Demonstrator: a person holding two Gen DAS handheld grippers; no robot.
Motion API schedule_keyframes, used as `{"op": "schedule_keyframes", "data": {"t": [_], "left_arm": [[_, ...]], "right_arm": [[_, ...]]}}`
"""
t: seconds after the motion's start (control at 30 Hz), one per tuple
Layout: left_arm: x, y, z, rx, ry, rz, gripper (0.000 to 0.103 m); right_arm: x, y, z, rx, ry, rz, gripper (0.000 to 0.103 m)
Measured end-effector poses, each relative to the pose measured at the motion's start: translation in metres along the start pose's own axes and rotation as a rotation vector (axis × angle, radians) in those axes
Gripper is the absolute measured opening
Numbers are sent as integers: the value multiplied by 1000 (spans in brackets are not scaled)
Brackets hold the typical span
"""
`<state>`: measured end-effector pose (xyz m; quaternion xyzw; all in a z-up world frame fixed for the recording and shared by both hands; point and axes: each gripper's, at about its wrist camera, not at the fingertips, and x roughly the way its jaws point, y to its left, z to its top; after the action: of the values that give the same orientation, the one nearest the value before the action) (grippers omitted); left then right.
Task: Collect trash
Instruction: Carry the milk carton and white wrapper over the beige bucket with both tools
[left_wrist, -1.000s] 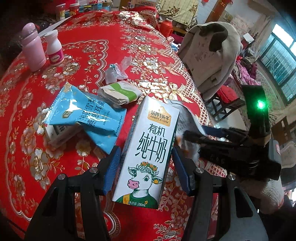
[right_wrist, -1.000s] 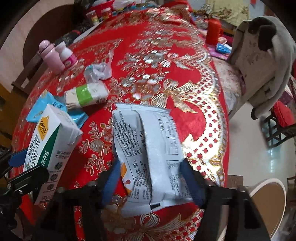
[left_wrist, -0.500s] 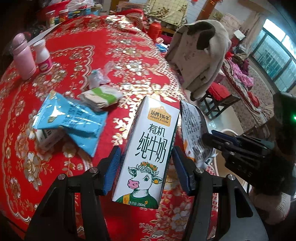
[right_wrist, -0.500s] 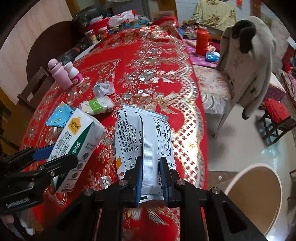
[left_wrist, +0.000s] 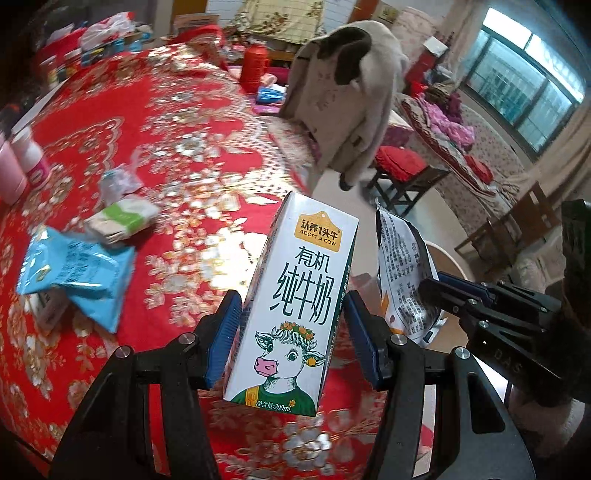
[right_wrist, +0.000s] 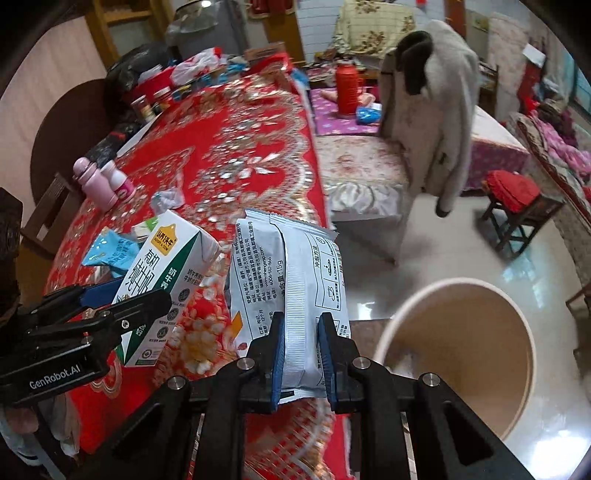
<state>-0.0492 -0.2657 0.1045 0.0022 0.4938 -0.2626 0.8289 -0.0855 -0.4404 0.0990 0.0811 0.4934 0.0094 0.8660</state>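
Observation:
My left gripper (left_wrist: 291, 328) is shut on a white and green milk carton (left_wrist: 295, 306) with a cartoon cow, held upright above the red tablecloth's edge. The carton (right_wrist: 162, 280) and the left gripper (right_wrist: 110, 306) also show at the left of the right wrist view. My right gripper (right_wrist: 300, 354) is shut on a flat white snack wrapper (right_wrist: 295, 273) with printed text, lifted off the table; the wrapper (left_wrist: 402, 273) hangs right of the carton in the left wrist view. A round beige bin (right_wrist: 458, 354) stands on the floor, below and right of the wrapper.
On the red patterned table (left_wrist: 166, 122) lie a blue wrapper (left_wrist: 77, 273), a green and white packet (left_wrist: 122, 218), a crumpled clear bag (left_wrist: 118, 181) and two pink bottles (right_wrist: 101, 182). A coat hangs on a chair (right_wrist: 432, 107). A red stool (right_wrist: 517, 206) stands on the floor.
The right gripper closed on the white wrapper and lifted it off the table. Both grippers moved right, past the table edge, and the bin came into fuller view.

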Motion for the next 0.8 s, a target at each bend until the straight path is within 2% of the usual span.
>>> {"op": "schedule_keyframes", "data": {"t": [0.3, 0.8], "left_arm": [[19, -49, 4, 85, 27, -58, 56], [61, -126, 1, 188, 97, -140, 56]], "right_arm": [[-20, -51, -24, 108, -8, -65, 17], [-34, -137, -60, 281, 30, -154, 17]]}}
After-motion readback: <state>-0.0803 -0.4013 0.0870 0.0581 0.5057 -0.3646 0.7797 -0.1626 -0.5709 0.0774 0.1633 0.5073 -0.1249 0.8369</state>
